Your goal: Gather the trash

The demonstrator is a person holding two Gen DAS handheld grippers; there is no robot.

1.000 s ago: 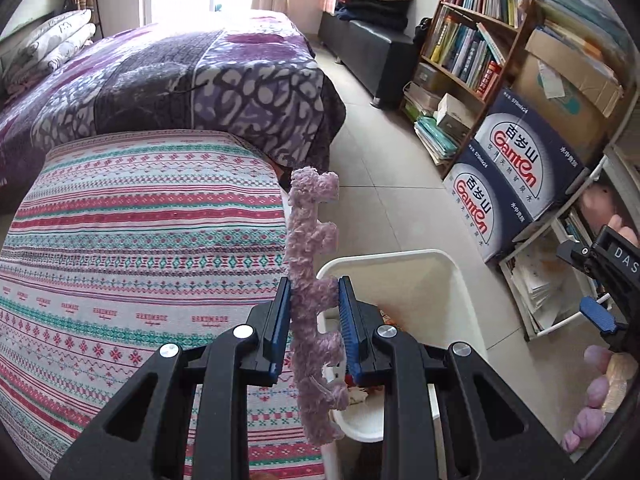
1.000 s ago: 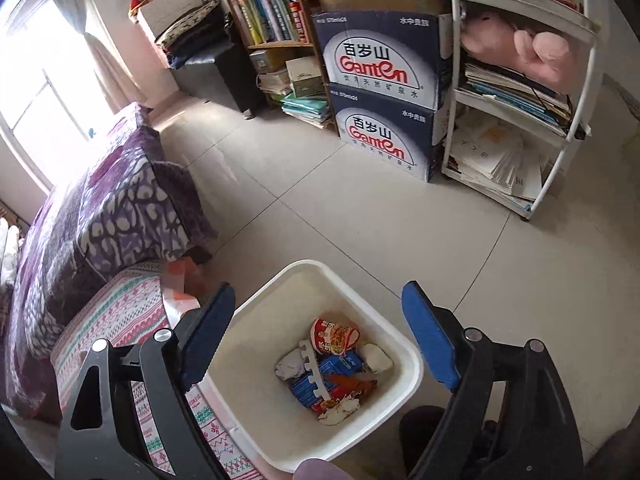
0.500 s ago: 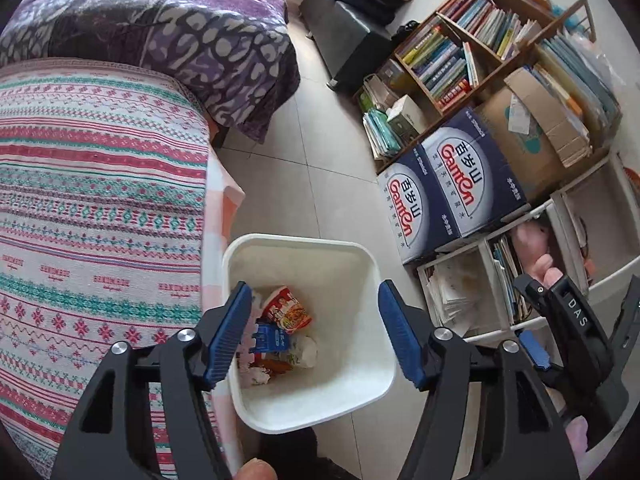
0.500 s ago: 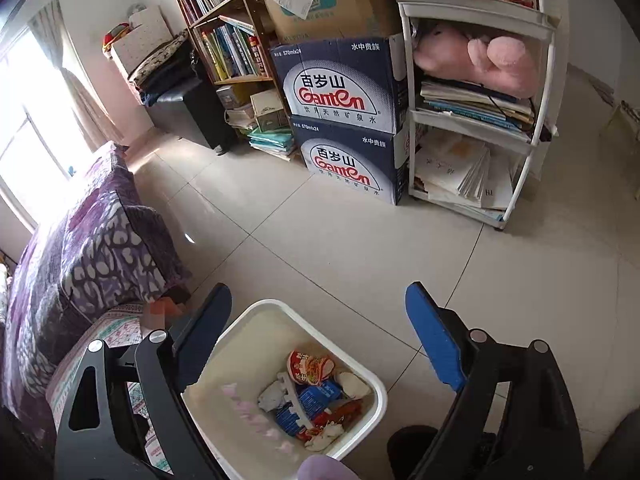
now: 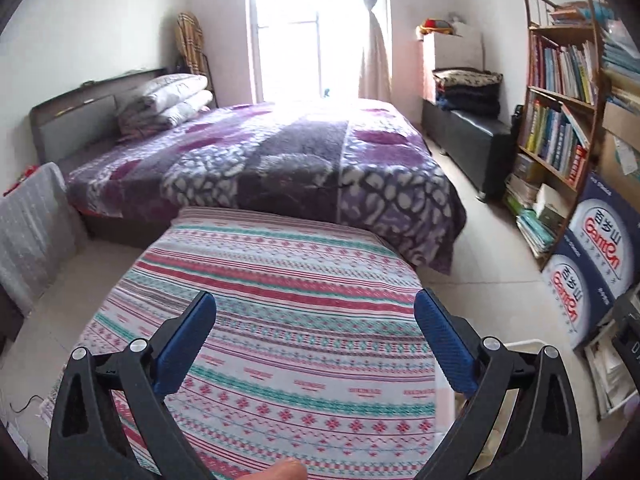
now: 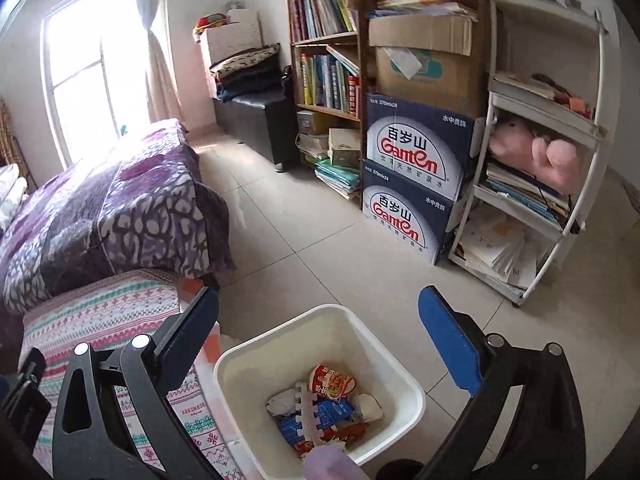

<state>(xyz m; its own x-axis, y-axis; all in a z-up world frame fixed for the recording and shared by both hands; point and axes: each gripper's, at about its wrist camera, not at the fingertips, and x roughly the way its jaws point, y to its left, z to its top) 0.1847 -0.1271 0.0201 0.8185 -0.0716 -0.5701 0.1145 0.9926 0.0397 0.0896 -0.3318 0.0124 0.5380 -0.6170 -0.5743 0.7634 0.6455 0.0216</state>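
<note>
Wide apart and still opening, the jaws of my left gripper [image 5: 315, 296] hang over the striped tablecloth [image 5: 288, 280] with nothing between them. In the right wrist view, my right gripper [image 6: 320, 291] also has its jaws opening, with nothing in them, above the white trash bin [image 6: 404, 372] on the floor. The bin holds a red snack cup [image 6: 332, 382], a blue wrapper [image 6: 320, 416], a pale comb-shaped strip [image 6: 306, 408] and crumpled white paper [image 6: 370, 406]. I cannot make out the fuzzy purple strip in the bin. Only a sliver of the bin rim [image 5: 518, 343] shows in the left wrist view.
The bed with a purple blanket [image 5: 304, 160] lies behind the striped table. Stacked blue water cartons [image 6: 412, 184], a bookshelf [image 6: 324, 76] and a white rack [image 6: 536, 184] with a pink plush toy line the right wall. Tiled floor [image 6: 312, 248] lies between bed and shelves. A fingertip [image 5: 284, 470] shows at the bottom edge.
The left gripper let go of the fuzzy purple strip over the bin, spread wide, then swung up toward the striped table and bed. The right gripper widened a little and its view lifted.
</note>
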